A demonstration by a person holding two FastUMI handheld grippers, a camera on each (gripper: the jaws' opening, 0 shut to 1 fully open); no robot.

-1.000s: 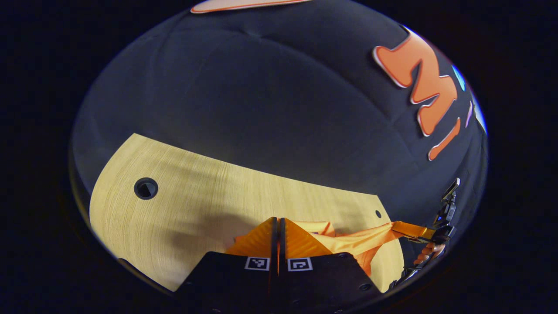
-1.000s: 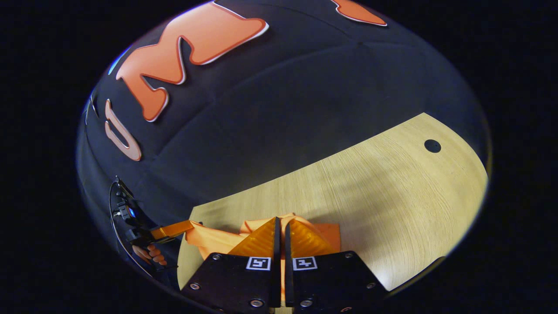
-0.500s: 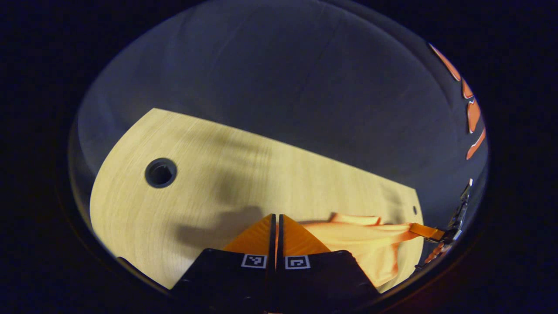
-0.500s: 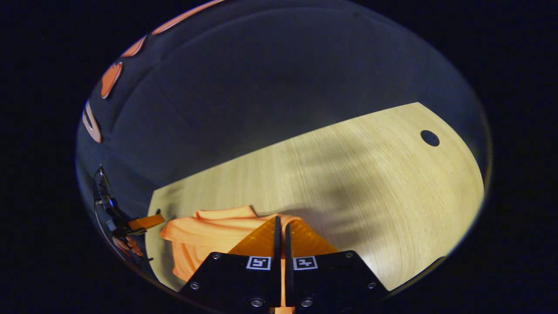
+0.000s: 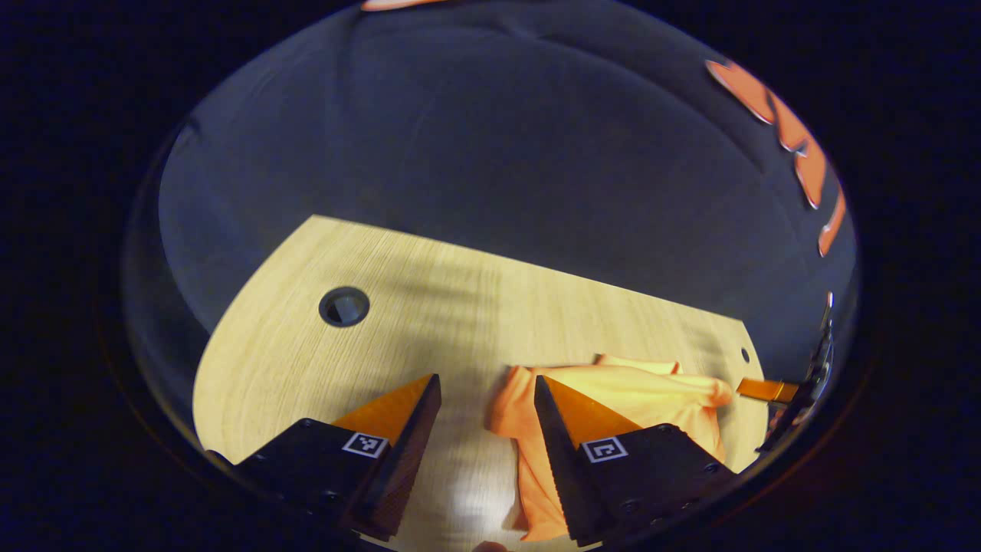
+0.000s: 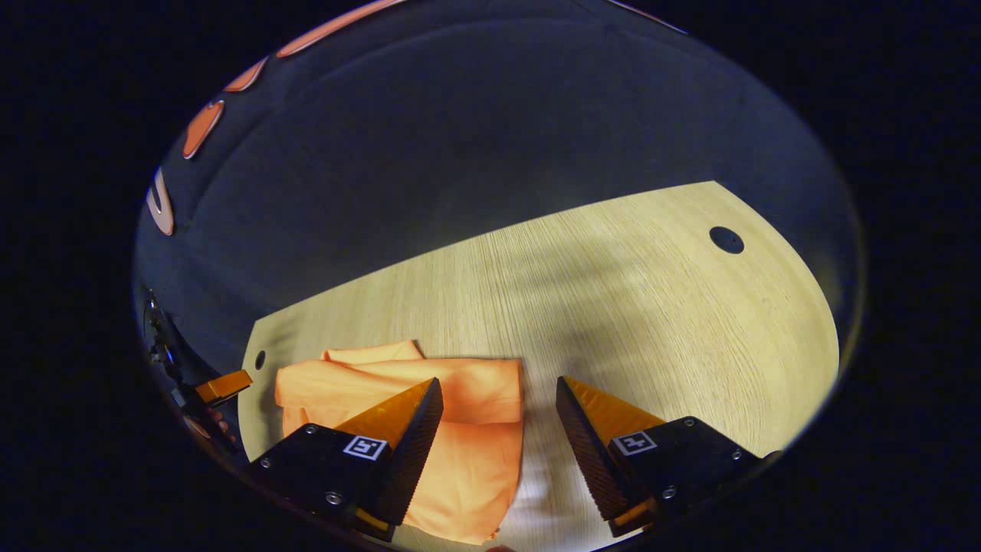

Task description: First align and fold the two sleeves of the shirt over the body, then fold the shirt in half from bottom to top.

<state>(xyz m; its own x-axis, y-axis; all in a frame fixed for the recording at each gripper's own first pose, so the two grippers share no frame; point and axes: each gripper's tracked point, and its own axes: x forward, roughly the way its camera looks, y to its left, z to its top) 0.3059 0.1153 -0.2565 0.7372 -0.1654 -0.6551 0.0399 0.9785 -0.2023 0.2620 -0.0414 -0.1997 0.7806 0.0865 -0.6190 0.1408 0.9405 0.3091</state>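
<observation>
We see pale wood-grain tabletop (image 5: 429, 307), grain lines running across it, soft shadows lying over its middle. Round dark hole (image 5: 344, 307) sits in tabletop near its far left corner in left gripper view; second, smaller hole (image 5: 745, 355) near far right corner. In right gripper view we see tabletop (image 6: 613, 307) with round hole (image 6: 726, 240) far right, small hole (image 6: 260, 359) by left edge. Dark booth wall (image 5: 490, 153) rises behind tabletop.

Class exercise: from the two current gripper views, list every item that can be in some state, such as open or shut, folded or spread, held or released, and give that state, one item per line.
Left claw: open, fingers spread, holding nothing.
Right claw: open, fingers spread, holding nothing.
Orange shirt: folded over itself, lying released on the table.
Wooden table: bearing the shirt near one end.
Table hole: uncovered.
</observation>
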